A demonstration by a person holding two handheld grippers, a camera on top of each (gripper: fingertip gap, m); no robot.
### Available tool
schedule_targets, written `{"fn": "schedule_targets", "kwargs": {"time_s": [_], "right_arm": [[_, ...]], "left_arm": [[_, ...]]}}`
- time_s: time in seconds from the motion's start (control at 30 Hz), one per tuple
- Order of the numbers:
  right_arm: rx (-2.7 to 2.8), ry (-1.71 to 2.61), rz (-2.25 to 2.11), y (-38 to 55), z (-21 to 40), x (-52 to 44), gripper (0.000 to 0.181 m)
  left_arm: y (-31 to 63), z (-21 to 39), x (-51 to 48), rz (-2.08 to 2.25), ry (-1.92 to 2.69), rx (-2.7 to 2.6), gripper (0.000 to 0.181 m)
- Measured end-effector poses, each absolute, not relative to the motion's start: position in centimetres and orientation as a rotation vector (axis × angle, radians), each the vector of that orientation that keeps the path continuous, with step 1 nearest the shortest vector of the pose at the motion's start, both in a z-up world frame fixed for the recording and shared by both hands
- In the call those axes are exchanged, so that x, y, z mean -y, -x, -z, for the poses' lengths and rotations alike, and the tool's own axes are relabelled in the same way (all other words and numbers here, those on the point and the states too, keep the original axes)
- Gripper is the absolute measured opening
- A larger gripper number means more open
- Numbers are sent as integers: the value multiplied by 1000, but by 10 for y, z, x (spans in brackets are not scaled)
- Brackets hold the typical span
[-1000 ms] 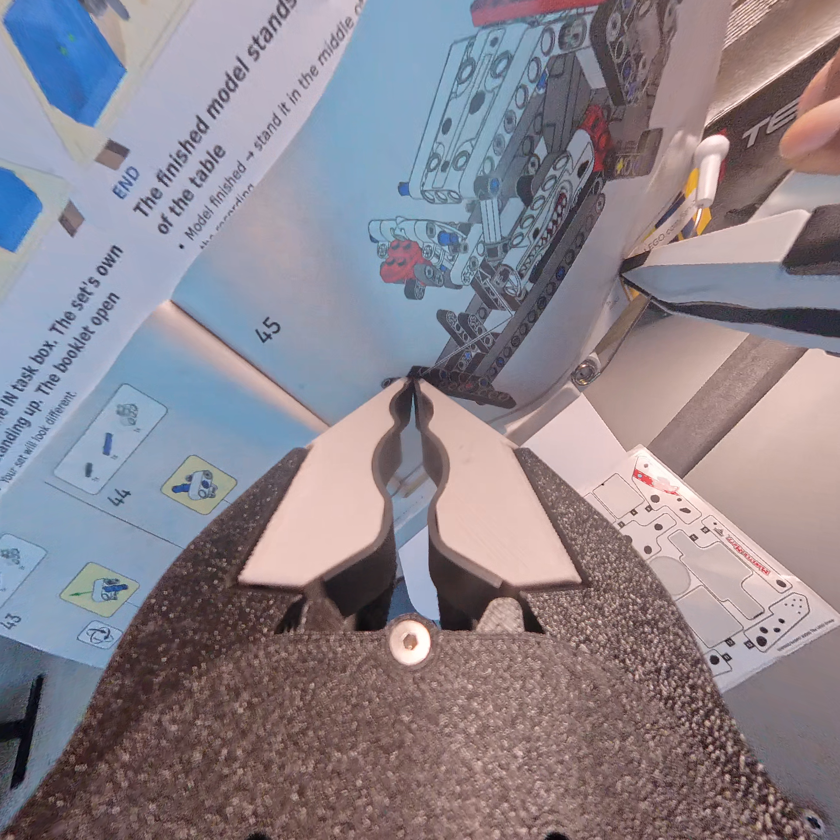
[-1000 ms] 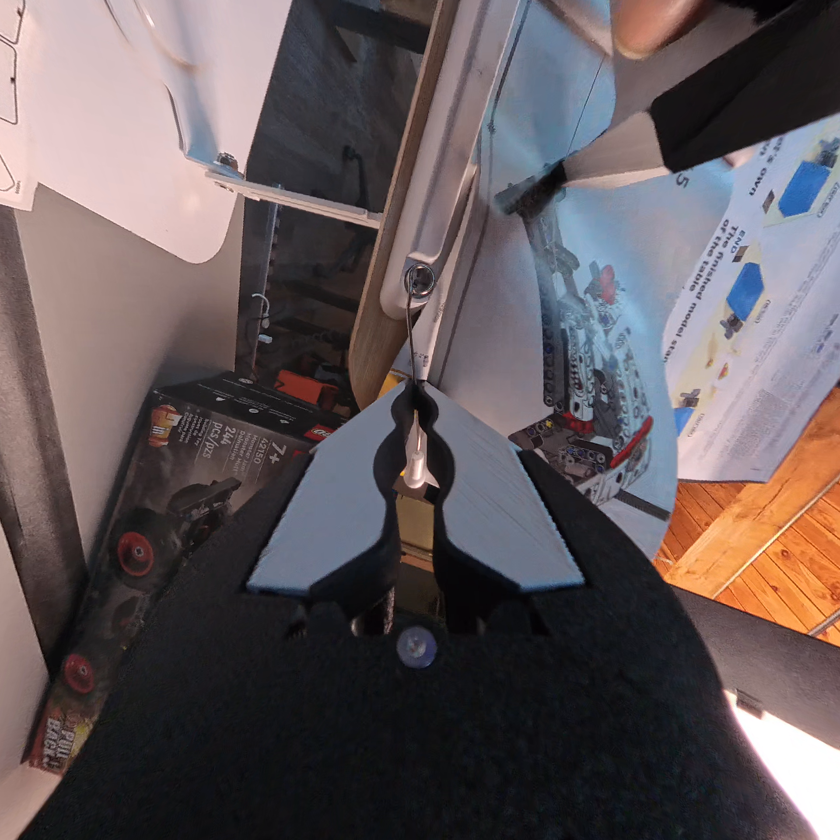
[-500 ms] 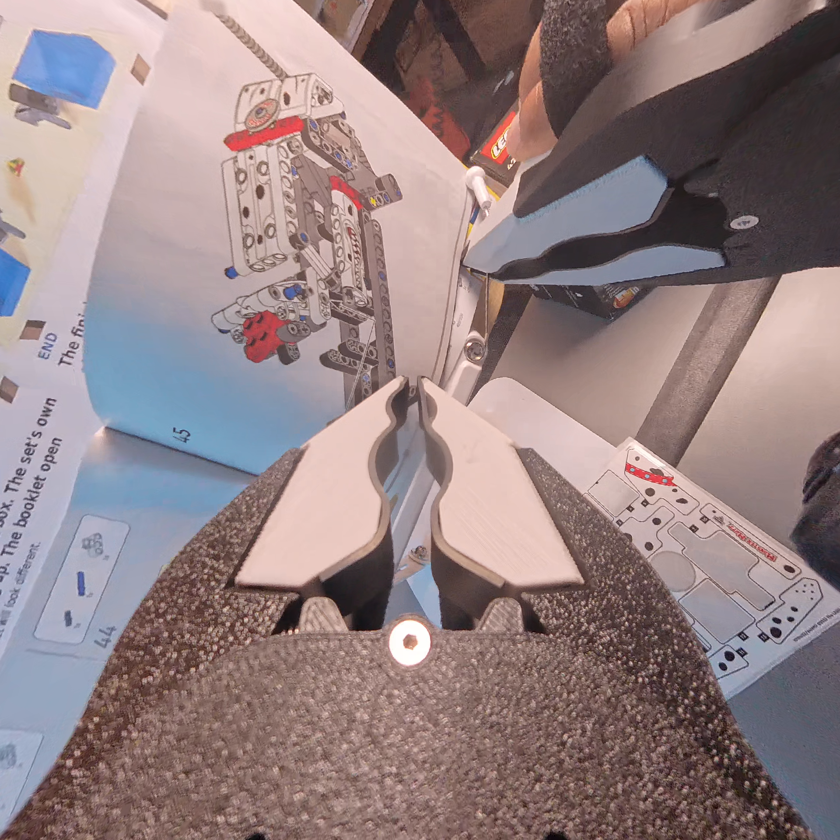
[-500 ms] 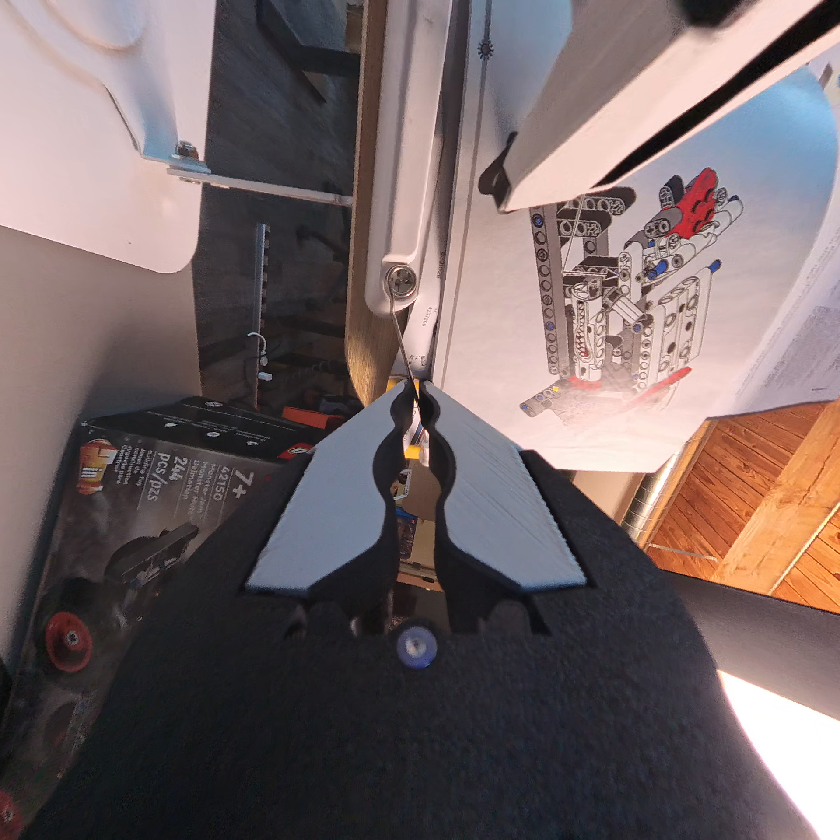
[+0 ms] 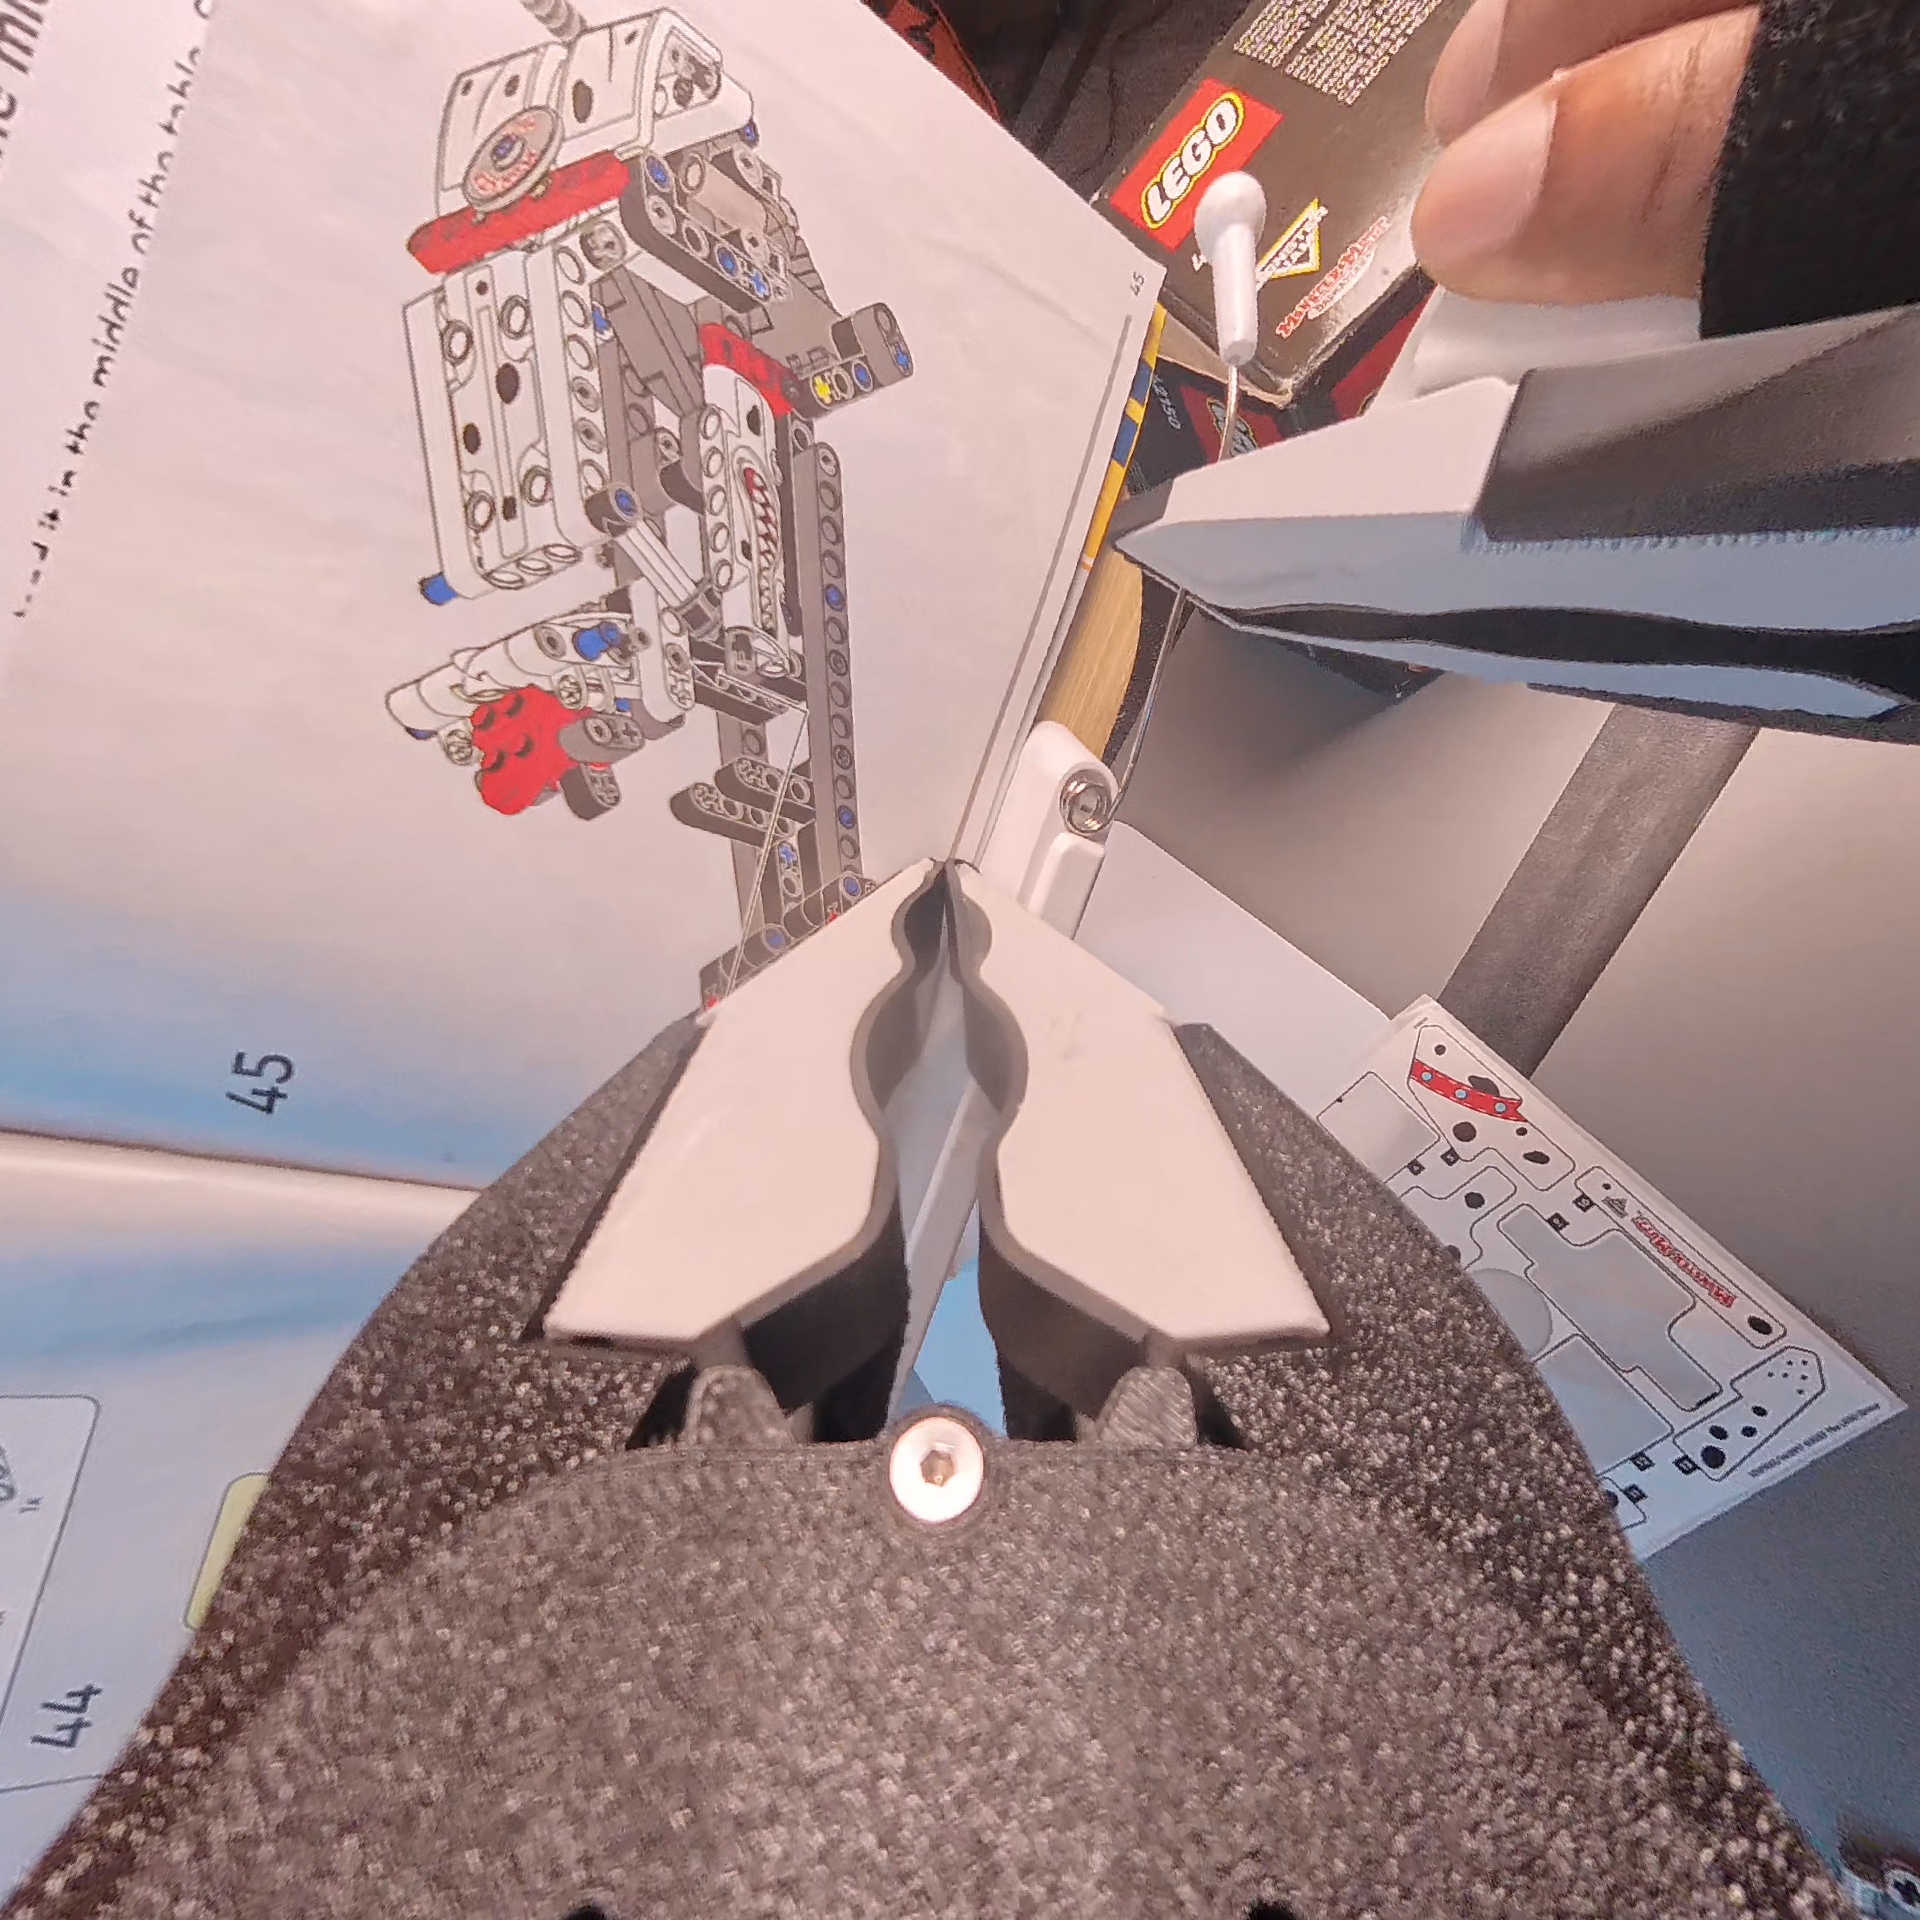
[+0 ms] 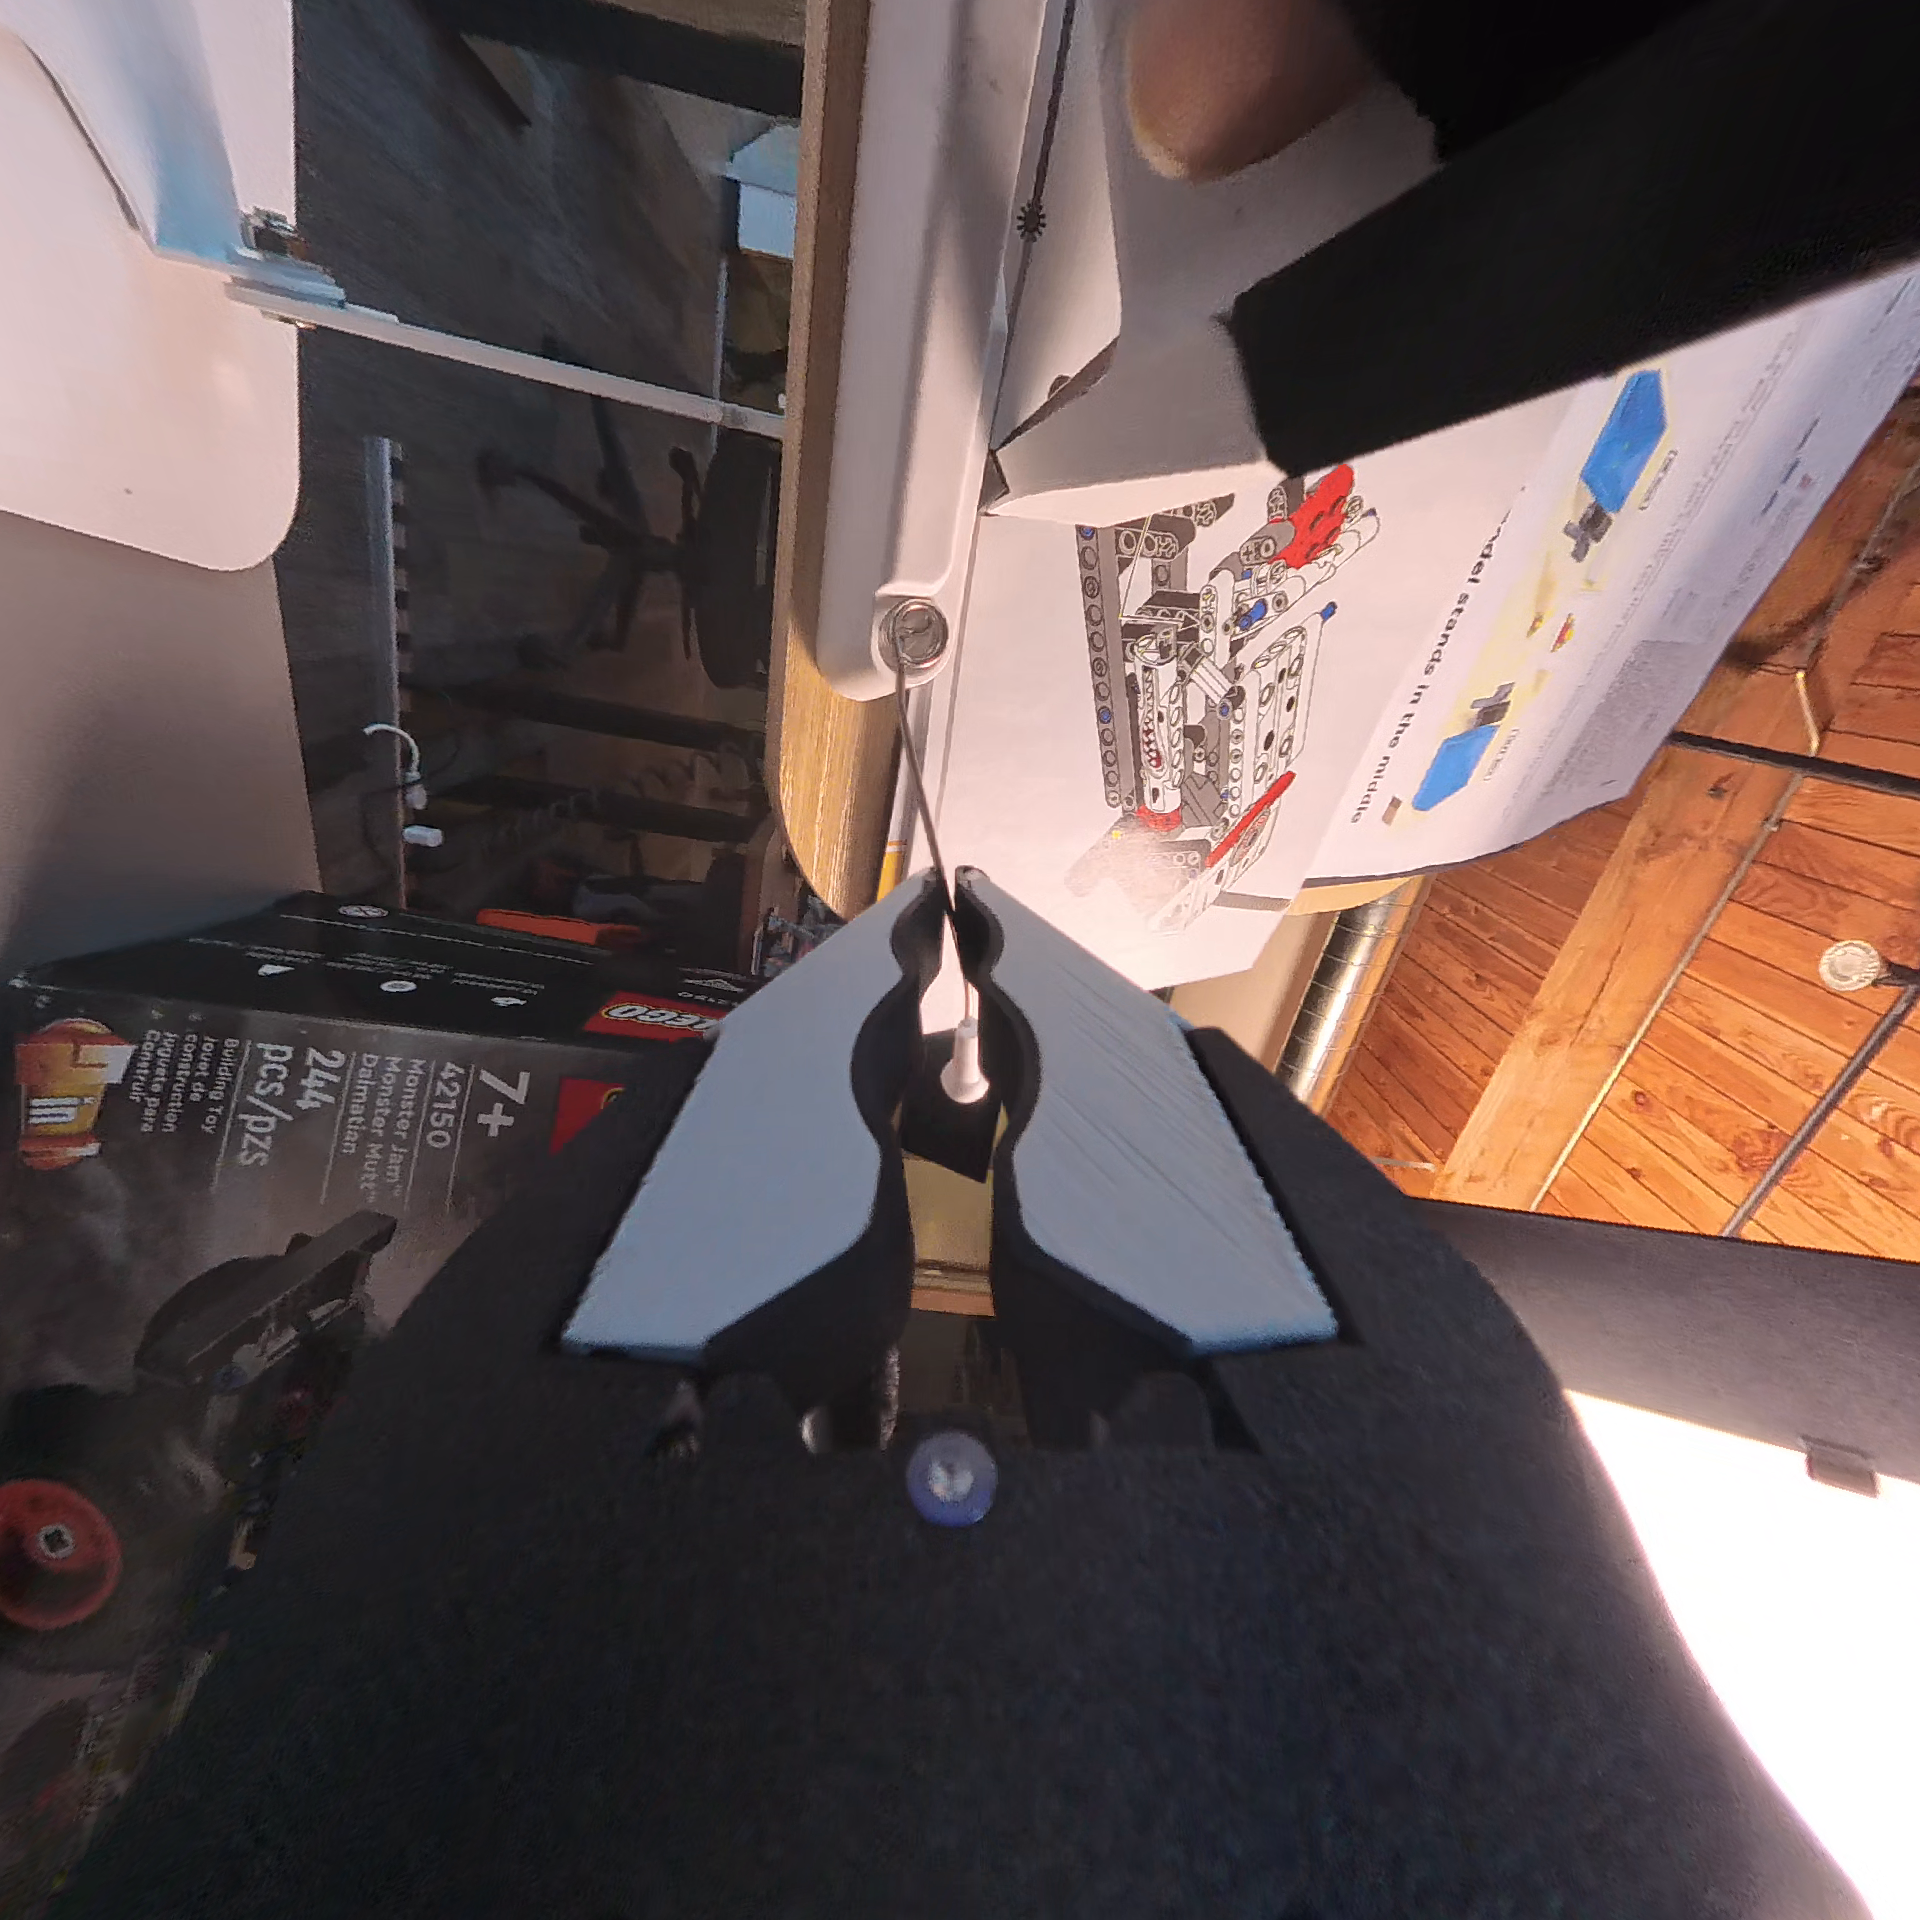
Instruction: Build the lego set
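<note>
On the white stand [image 5: 1051, 821], the instruction booklet's page [image 5: 582, 312] with the near-finished model drawing stands lifted, its lower right corner pinched betw. the closed fingers of the left gripper [image 5: 945, 885]. A sec ago that page lay flatter and spread wide across the left wrist view; now its free edge is up and in sight, so the leaf is mid-turn. The right gripper [image 6: 951, 883] is shut on the stand's thin wire page-holder [image 6: 920, 769], still keeping it swung off the paper; its white tip [image 6: 964, 1070] sits in the hollow betw. the fingers (same grip as 1 s ago).

So this is a page turn, not a build step. No bricks or model in either view. The set's black box [image 6: 312, 1091] lies just behind the stand, a sticker sheet [image 5: 1610, 1268] flat on the grey table to the right, a printed task sheet [image 6: 1621, 582] behind the booklet. Next, prob.: carry the leaf over, then let the wire back down on it w/o creasing the paper.
</note>
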State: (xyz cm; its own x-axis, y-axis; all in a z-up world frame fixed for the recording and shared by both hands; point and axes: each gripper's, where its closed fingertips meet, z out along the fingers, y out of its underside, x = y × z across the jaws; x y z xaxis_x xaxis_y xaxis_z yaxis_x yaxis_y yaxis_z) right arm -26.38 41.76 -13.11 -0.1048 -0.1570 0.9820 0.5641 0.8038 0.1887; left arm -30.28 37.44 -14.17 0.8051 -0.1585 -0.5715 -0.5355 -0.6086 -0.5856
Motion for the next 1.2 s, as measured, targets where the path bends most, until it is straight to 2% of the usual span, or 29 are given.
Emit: {"fn": "schedule_targets", "kwargs": {"time_s": [0.2, 0.3, 0.33, 0.43, 0.5, 0.57, 0.67, 0.77, 0.87, 0.97, 1.03, 1.2], "right_arm": [[1614, 165, 717, 279, 114, -415, 5], [1644, 232, 703, 287, 118, -421, 7], [1638, 271, 687, 286, 119, -421, 11], [1618, 502, 534, 272, 117, -416, 55], [1581, 642, 372, 255, 116, -407, 55], [1599, 731, 242, 244, 129, -398, 45], [1627, 852, 116, 241, 156, -391, 42], [1567, 917, 71, 253, 158, -397, 50], [1501, 891, 142, 269, 147, -408, 59], [1471, 913, 127, 277, 141, -413, 62], [1451, 957, 54, 278, 137, -412, 63], [1434, 1048, -116, 276, 129, -416, 79]], "left_arm": [[302, 141, -374, -606, 2208, -529, 0], [301, 140, -371, -545, 2203, -494, 0], [298, 139, -369, -489, 2196, -486, 0], [295, 114, -349, -353, 2070, -399, 1], [302, 95, -322, -288, 1971, -302, 4], [310, 89, -287, -217, 1896, -207, 7], [329, 115, -240, -151, 1896, -77, 10], [351, 162, -210, -65, 1919, 119, 22], [367, 199, -207, 44, 1908, 322, 40], [382, 218, -227, 114, 1878, 458, 48], [392, 223, -243, 93, 1871, 484, 48], [406, 215, -280, 11, 1845, 420, 45]]}}
